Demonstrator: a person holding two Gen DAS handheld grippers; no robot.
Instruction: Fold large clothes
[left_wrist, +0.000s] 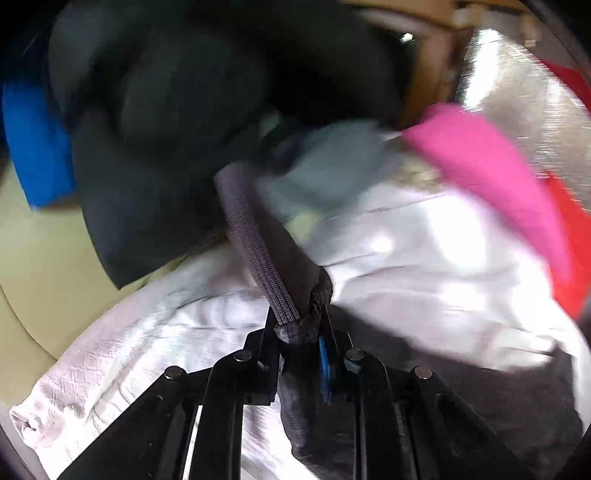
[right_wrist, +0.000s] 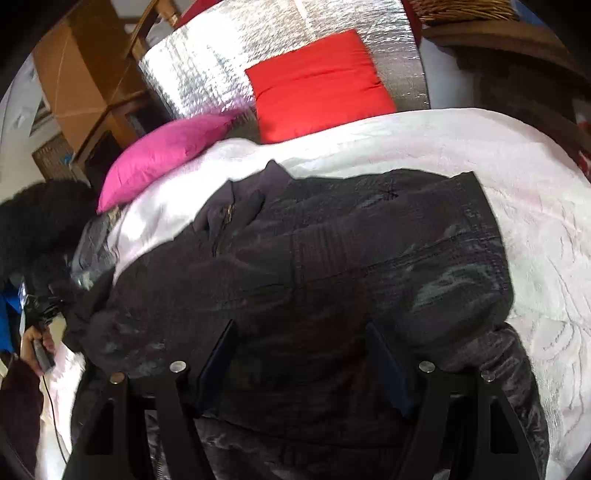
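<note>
A dark padded jacket (right_wrist: 332, 258) lies spread on a pale pink blanket (right_wrist: 535, 229), collar toward the far left. My right gripper (right_wrist: 301, 332) is open, its fingers just over the jacket's near part. My left gripper (left_wrist: 297, 325) is shut on the jacket's ribbed cuff (left_wrist: 255, 251), which stretches taut away from the jaws over the blanket (left_wrist: 406, 266). The left wrist view is blurred by motion.
A pink cushion (right_wrist: 166, 151) and a red cushion (right_wrist: 317, 85) lie at the far end on a silver foil sheet (right_wrist: 207, 62). A person in dark clothes (left_wrist: 166, 110) stands at the left. Wooden furniture (right_wrist: 85, 74) stands beyond.
</note>
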